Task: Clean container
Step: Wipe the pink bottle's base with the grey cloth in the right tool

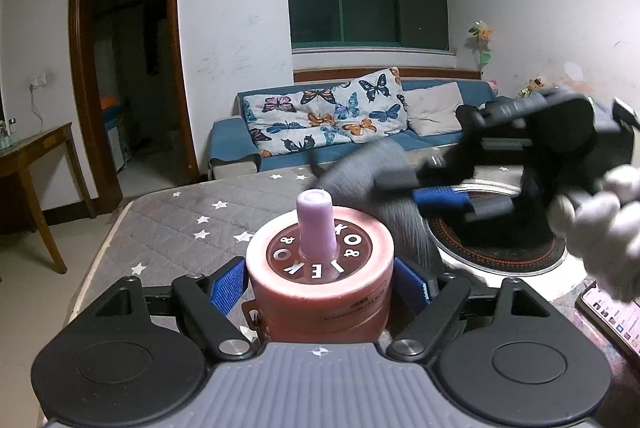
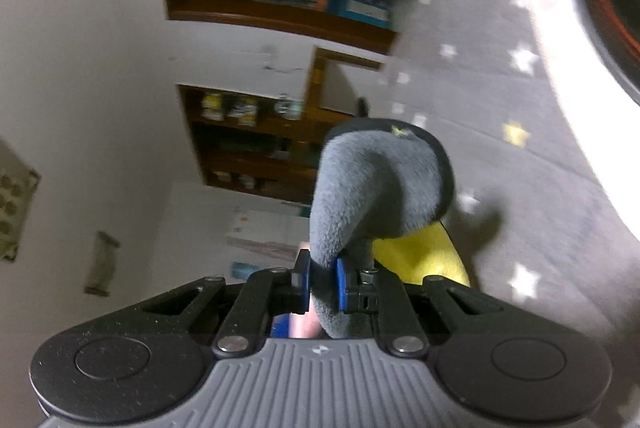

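the left gripper (image 1: 320, 284) clamps the stiff, likely slick pink container (image 1: 320, 268) by its sides, while the right gripper (image 2: 322, 284) pinches the soft grey cloth (image 2: 376, 188).

star-print tabletop (image 1: 188, 216) left of pink container (image 1: 320, 292) lies open.

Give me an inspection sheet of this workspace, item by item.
Surface: grey star-print cover over the table.
Job's things: pink container with a lilac spout; grey cloth, yellow on its other side.
Clutter: phone at the right edge; round black cooktop.
Tongs: left tongs clamp the container; right tongs pinch the cloth, blurred, beside the container.
Cables: wall plug lead, far left.
Surroundings: blue sofa, butterfly pillow, window, doorway, wooden side table.
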`<act>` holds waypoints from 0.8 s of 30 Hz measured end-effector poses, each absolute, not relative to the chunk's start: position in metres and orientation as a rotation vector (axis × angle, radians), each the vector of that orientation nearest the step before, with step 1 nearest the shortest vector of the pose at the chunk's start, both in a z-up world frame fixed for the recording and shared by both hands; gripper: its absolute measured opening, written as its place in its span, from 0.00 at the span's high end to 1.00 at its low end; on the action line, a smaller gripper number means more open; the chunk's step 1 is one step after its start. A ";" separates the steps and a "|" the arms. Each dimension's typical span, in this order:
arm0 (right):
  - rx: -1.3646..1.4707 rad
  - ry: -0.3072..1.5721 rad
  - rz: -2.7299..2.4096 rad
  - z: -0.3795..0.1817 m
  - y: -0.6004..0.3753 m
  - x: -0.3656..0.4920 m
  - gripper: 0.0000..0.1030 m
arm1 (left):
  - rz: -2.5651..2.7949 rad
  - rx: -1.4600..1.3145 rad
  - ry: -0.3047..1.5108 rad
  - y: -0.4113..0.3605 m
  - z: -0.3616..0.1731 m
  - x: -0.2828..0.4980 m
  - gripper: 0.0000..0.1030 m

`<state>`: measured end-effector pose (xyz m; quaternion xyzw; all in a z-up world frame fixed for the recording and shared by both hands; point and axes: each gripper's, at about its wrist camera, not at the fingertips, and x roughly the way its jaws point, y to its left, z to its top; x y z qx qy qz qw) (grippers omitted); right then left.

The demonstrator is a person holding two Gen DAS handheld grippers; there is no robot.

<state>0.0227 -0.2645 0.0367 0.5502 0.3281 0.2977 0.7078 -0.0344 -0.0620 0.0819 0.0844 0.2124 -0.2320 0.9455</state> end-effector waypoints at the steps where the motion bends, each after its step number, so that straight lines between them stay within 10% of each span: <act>1: 1.213 0.724 0.673 0.042 -0.264 0.028 0.87 | -0.473 0.172 0.433 -0.062 0.082 -0.034 0.21; 24: 1.218 0.852 0.553 -0.013 -0.265 0.028 0.87 | -0.470 0.169 0.440 -0.065 0.083 -0.037 0.21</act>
